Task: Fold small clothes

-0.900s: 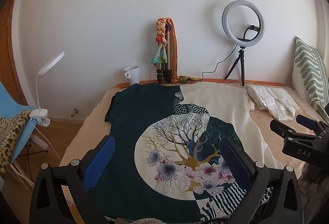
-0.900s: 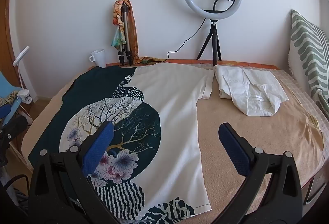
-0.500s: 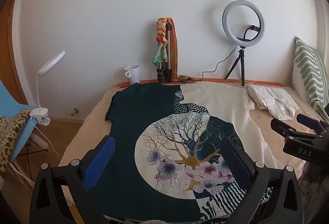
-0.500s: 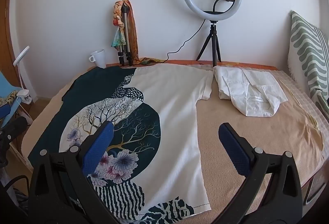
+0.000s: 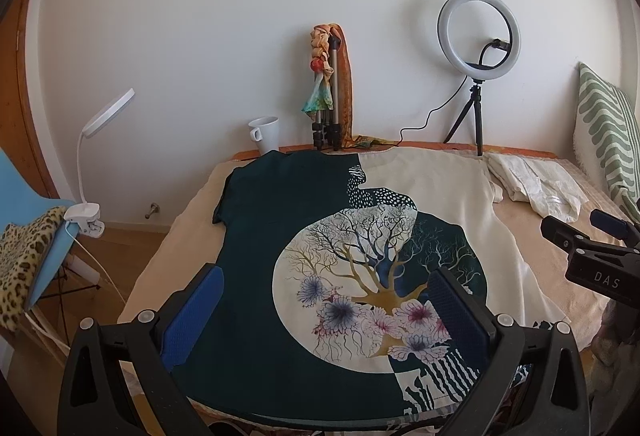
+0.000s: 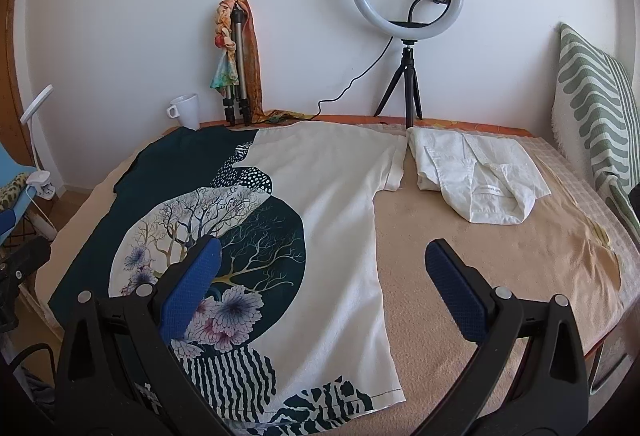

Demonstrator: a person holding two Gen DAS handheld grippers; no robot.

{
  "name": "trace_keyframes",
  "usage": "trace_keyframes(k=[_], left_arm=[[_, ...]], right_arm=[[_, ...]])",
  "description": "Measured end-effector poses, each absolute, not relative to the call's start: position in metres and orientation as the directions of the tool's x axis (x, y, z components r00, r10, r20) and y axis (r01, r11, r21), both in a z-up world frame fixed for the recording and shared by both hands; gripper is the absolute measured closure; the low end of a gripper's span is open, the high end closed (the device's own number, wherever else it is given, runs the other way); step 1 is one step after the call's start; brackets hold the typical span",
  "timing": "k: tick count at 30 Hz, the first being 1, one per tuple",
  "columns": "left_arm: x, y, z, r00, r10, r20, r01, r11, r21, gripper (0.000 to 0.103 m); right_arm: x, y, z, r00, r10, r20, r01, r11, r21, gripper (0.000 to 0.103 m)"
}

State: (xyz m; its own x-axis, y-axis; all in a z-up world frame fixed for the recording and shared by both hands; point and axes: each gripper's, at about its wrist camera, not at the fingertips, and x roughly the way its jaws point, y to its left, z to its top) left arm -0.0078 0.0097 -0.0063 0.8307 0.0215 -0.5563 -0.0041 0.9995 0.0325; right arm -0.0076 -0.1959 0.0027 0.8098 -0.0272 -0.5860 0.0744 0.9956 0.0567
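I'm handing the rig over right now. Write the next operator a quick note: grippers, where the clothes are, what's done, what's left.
Left gripper: open, empty, above the near half of the T-shirt.
Right gripper: open, empty, above the shirt's right edge, near the hem.
The printed T-shirt lies flat and unfolded on the bed, collar toward the wall.
A white garment lies already folded on the bed beside the T-shirt's right sleeve.
Done: white garment folded, T-shirt spread out.
Left: fold the T-shirt; nothing gripped yet.
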Motion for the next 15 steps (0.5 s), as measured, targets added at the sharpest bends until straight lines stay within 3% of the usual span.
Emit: trace_keyframes(k=[15], left_arm=[[-0.015, 0.010, -0.005, 0.834, 0.004, -0.551, 0.009, 1.000, 0.022, 0.000]], right_arm=[[-0.019, -0.193, 0.010, 0.819, -0.050, -0.572, 0.088, 0.995, 0.039, 0.000]])
